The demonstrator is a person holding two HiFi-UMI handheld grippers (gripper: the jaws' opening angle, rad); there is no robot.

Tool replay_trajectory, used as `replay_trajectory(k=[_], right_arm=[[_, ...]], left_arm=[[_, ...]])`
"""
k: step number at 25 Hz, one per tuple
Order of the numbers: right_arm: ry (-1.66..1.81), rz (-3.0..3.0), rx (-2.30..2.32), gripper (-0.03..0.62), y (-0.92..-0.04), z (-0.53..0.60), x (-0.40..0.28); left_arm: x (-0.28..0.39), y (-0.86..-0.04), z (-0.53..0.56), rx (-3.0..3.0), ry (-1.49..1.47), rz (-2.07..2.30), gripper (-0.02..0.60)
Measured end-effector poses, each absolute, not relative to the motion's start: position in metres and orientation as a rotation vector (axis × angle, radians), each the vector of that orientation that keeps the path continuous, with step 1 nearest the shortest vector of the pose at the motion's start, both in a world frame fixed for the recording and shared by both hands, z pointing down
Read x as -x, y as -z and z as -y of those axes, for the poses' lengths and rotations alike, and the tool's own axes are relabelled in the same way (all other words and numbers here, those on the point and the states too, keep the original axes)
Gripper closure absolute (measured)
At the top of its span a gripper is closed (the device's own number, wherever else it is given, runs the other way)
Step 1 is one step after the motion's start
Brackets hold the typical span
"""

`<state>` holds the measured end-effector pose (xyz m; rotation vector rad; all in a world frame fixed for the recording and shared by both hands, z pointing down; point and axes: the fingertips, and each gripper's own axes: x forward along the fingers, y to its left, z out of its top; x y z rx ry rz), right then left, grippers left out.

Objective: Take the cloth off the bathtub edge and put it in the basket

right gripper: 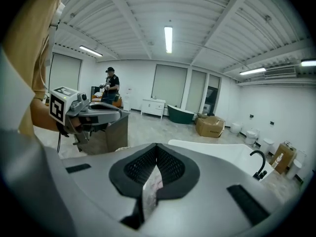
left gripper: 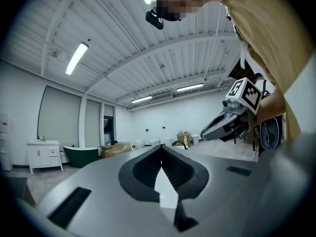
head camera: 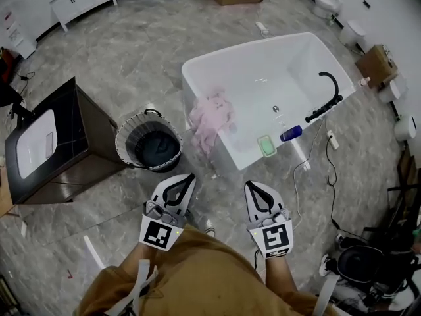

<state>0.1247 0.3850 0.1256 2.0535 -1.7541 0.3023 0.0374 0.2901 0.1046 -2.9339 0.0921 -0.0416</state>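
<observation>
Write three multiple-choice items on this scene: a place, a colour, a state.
1. The cloth lies: A on a shelf; B over the bathtub edge; C in a gripper.
2. The cloth is: A pink; B blue; C black.
3. The right gripper is: A wide open; B shut on the cloth; C shut, empty.
Key: 1 B, it drapes over the white rim; 2 A, plainly pink in the head view; 3 C, its own view shows the jaws together with nothing between.

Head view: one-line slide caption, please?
Pink cloth draped over the edge of the white bathtub, mesh basket beside it, left gripper and right gripper both shut, short of the tub.
</observation>
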Motion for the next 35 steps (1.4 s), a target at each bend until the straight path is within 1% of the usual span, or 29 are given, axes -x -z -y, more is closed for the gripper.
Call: replay_trajectory(k=[6,12,22,28,35], right_arm=[[-0.310,1.706,-2.056,0.589,-0.122,-0.316,-0.141],[-0.313,1.692,-2.069,0.588,-0.124,-0.271,-0.145],[-0.334,1.774,-1.959,0.588,-0.140,-0.227,-0.171],[-0.313,1.817,-1.916,0.588,-0.149,-0.211,-0.204],[-0.325,1.810,-1.797,0.588,-0.199,-0.181,-0.238]], left_arm=[[-0.058,-0.101,-0.218,2.932,-0.009,-0.042,0.575],[-0.070,-0.104,-0.171,2.927,-0.014,-0.022,0.575],[-0.096,-0.113,-0.145,2.925,0.046,-0.095,0.575],[-0.122,-0.111,-0.141,2.914,0.076,-0.154,0.575],[-0.151,-0.153,-0.131,2.913,0.201,-0.182,0.575]])
